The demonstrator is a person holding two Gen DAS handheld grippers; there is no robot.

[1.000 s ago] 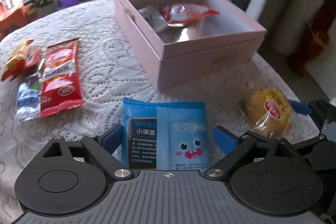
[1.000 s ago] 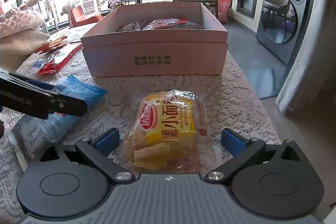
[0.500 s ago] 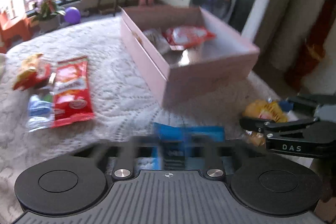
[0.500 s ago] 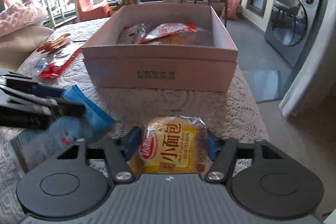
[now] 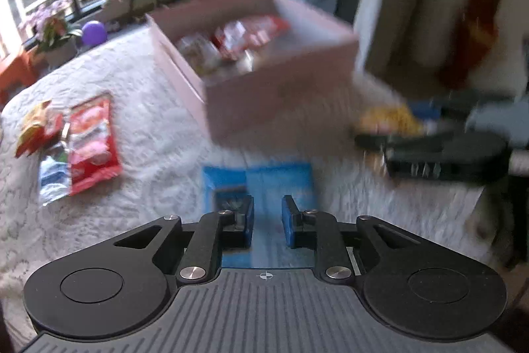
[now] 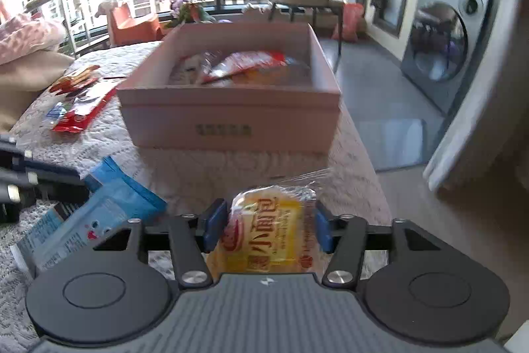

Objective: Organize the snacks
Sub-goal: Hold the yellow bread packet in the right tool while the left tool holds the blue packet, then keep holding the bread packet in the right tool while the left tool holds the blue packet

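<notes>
My right gripper [image 6: 266, 229] pinches the yellow bread pack [image 6: 267, 230], lifted just short of the pink box [image 6: 231, 121]. My left gripper [image 5: 267, 220] has its fingers drawn close on the blue packet [image 5: 281, 181], also short of the box, to its left. Box already holds a red packet [image 6: 244, 65] and a couple more. Left of the box, a red sachet [image 5: 91, 138] and small packs [image 5: 39, 128] are not yet picked up. Roughly halfway, I'd judge.
</notes>
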